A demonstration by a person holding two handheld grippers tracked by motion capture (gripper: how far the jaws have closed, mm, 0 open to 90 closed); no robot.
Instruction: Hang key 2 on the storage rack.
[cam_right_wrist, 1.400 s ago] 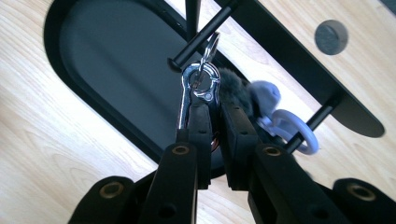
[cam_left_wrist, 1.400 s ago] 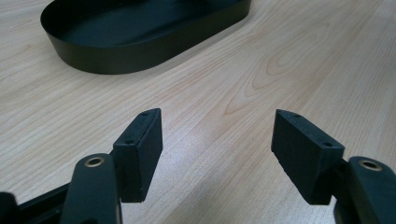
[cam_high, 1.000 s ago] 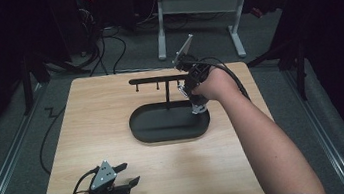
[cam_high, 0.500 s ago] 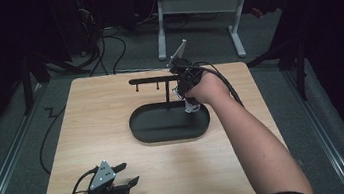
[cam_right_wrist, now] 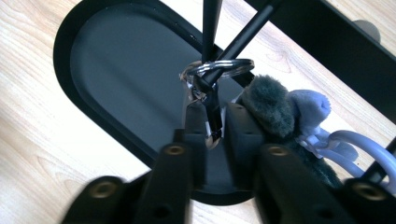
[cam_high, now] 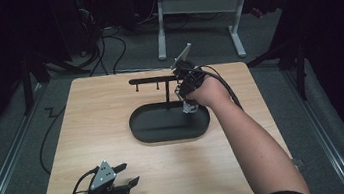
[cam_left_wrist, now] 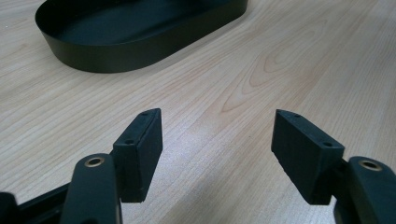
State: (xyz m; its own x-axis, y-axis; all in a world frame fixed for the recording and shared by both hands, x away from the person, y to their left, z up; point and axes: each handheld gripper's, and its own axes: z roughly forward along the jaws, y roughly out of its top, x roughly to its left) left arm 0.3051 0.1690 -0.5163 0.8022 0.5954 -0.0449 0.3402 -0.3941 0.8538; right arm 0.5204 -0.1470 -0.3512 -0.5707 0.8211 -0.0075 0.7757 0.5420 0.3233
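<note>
A black stand (cam_high: 152,79) with a crossbar and pegs rises from a black oval tray (cam_high: 165,137). My right gripper (cam_high: 186,100) points down beside the stand's post. In the right gripper view a silver key ring (cam_right_wrist: 233,64) is looped around a black rod (cam_right_wrist: 211,23) of the stand. The ring's metal clasp (cam_right_wrist: 211,116) hangs between the jaws of my right gripper (cam_right_wrist: 215,112); they have just been opening and a thin gap shows at the right pad. A grey plush charm (cam_right_wrist: 271,107) hangs beside them. My left gripper (cam_high: 129,174) rests open on the table near the front edge, with nothing between the fingers of that left gripper (cam_left_wrist: 217,140).
The tray's dark floor (cam_right_wrist: 126,60) lies under the ring. A pale purple piece (cam_right_wrist: 310,105) and white loops (cam_right_wrist: 345,140) hang with the charm. Bare wooden tabletop (cam_left_wrist: 261,70) lies between the left gripper and the tray. Cables and a white desk frame (cam_high: 161,33) stand behind the table.
My right hand has sunk a little and shifted left, closer to the stand's post over the tray. The left gripper has stayed where it was.
</note>
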